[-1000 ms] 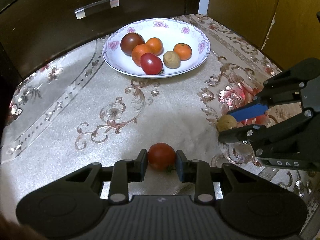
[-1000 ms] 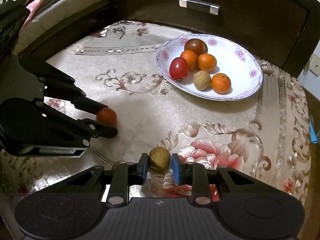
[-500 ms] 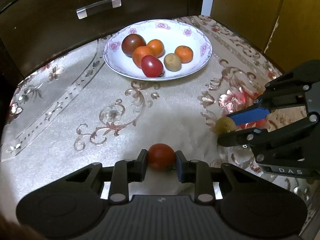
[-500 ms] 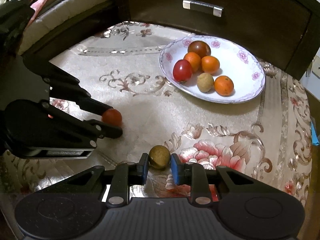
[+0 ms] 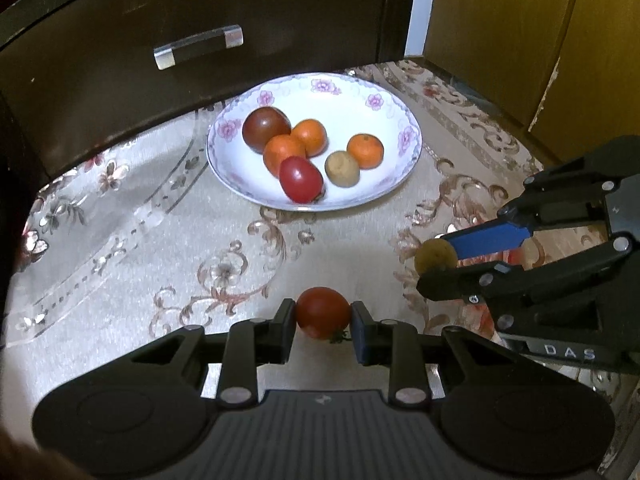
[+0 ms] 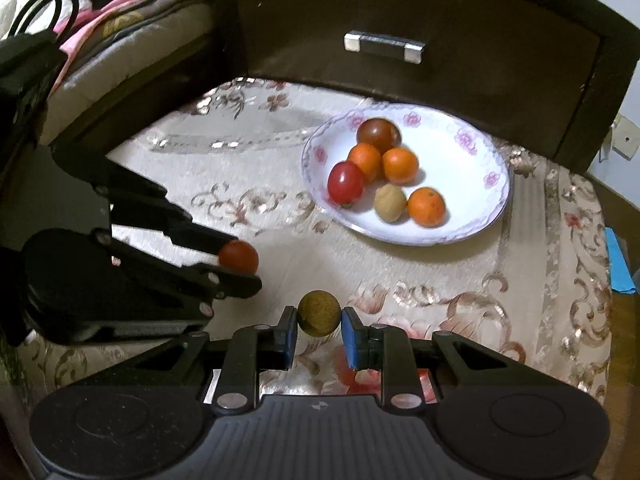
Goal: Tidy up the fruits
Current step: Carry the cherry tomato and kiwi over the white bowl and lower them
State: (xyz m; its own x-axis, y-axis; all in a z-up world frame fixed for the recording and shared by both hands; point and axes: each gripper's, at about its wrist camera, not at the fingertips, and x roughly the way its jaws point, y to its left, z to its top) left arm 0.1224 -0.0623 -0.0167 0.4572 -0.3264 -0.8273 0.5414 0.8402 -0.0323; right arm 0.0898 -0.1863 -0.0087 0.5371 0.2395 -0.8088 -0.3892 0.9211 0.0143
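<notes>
Floral cloth covers the table where the left gripper (image 5: 323,316) clamps a red tomato (image 5: 322,312) and the right gripper (image 6: 319,325) clamps a brownish-yellow fruit (image 6: 319,313), near the far plate (image 6: 472,229); both round, they might slip or collide.

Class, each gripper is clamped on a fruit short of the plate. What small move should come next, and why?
Probably carry both fruits forward toward the plate. The left gripper is shut on the red tomato, the right gripper on the brown-green fruit, and the plate already holds six fruits with bare room on its right side.
</notes>
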